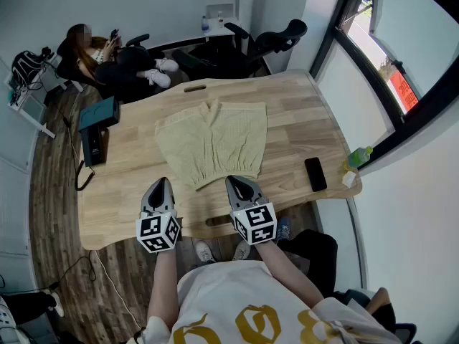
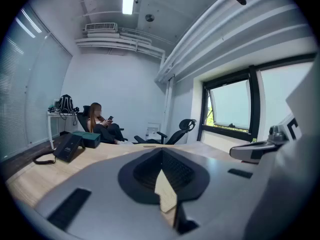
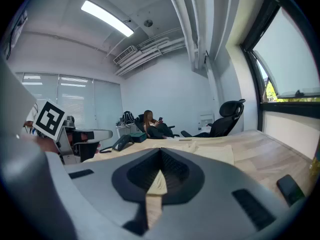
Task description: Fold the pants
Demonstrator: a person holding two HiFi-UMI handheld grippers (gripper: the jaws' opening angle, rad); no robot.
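Wooden table (image 1: pixel 301 120), office chairs (image 1: pixel 276 41), dark-framed windows (image 1: pixel 409 27) — white walls (image 2: pixel 125 89)

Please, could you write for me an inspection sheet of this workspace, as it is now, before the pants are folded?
Surface: light wooden table, mostly bare.
Job's things: beige short pants, flat and unfolded in the middle, leg ends toward the person who holds the tools.
Clutter: black smartphone and green bottle near the right edge; teal box and black desk telephone at the left.
Tools: left tool and right tool both shut, empty, by the near leg ends.
Cables: black cord by the telephone at the left edge; thin floor cable.
Surroundings: seated person, black office chairs, large window.
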